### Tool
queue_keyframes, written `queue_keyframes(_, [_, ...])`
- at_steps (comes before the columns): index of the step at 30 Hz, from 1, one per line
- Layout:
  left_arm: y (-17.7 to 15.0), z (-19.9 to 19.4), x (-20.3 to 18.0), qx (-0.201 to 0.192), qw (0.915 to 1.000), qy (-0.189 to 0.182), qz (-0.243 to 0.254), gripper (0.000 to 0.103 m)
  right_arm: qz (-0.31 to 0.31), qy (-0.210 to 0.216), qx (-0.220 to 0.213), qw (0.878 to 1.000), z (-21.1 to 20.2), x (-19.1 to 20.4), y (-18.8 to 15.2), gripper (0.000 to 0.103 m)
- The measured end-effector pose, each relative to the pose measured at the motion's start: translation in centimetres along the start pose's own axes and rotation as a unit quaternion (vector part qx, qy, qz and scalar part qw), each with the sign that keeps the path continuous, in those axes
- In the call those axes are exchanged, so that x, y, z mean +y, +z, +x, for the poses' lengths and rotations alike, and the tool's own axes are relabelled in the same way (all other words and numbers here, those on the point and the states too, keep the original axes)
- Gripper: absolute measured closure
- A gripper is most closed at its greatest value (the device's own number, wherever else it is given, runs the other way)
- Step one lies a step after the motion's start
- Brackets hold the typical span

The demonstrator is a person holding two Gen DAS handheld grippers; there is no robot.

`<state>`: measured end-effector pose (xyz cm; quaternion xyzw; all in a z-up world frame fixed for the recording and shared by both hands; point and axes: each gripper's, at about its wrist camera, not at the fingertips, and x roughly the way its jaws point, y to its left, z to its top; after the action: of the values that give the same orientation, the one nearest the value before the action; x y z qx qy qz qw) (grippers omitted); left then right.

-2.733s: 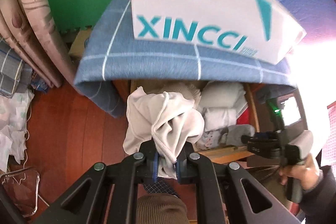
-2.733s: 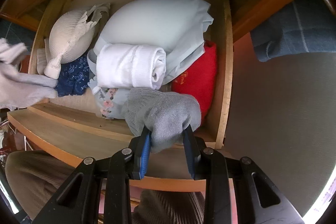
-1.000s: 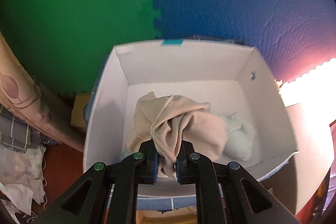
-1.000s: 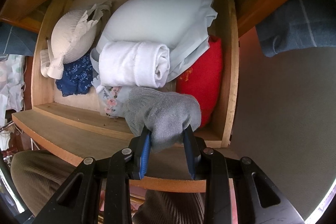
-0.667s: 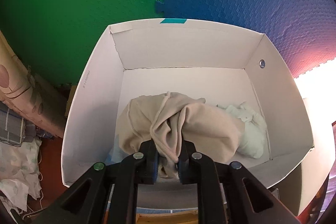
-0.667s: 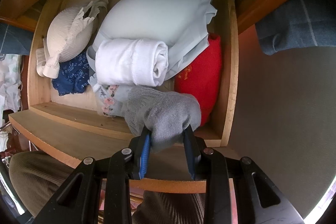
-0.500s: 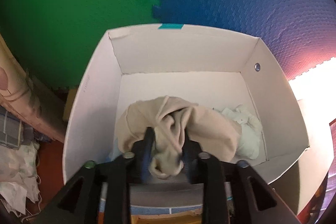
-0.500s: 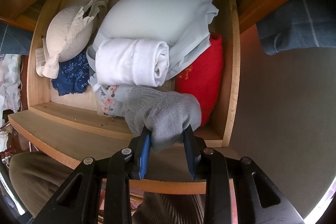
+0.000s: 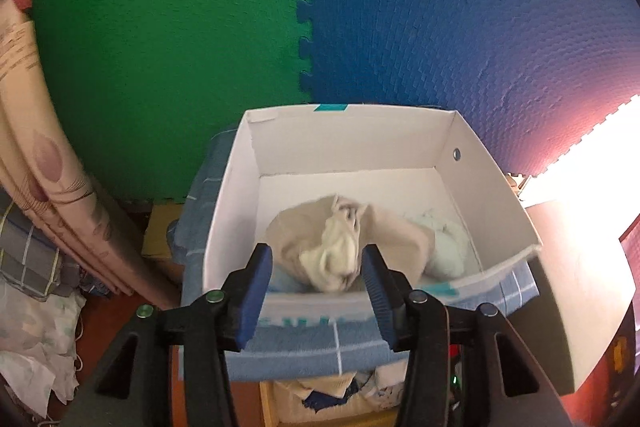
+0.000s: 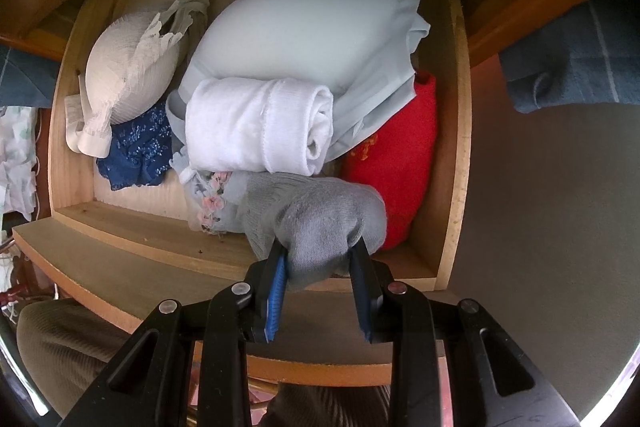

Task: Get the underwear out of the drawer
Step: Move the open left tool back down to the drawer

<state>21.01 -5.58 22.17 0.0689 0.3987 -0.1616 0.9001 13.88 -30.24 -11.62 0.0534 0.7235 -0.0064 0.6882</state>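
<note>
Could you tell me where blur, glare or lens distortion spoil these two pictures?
Left wrist view: the beige garment in the white box is motion-blurred, and daylight blows out the right edge. Right wrist view: sharp, evenly lit; the fisheye bends the drawer front into a curve.

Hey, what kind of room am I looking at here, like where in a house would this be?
Most likely a bedroom or dressing corner. A wooden drawer packed with folded underwear and socks, a curtain beside foam mat tiles on the wall, and a white cardboard box collecting clothes suggest it.
</note>
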Motion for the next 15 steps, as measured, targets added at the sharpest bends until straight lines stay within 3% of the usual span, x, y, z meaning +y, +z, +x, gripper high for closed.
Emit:
queue_keyframes(7, [-5.9, -1.0, 0.2, 0.020, 0.9996, 0.013, 0.016, 0.055, -0.004, -0.004, -0.004, 1.000, -0.3, 0.3, 0.0, 0.076])
queue_keyframes(15, [-13.9, 2.6, 1.2, 0.081, 0.9961, 0.033, -0.013, 0.055, -0.024, -0.012, -0.027, 0.999, -1.2, 1.0, -0.3, 0.076])
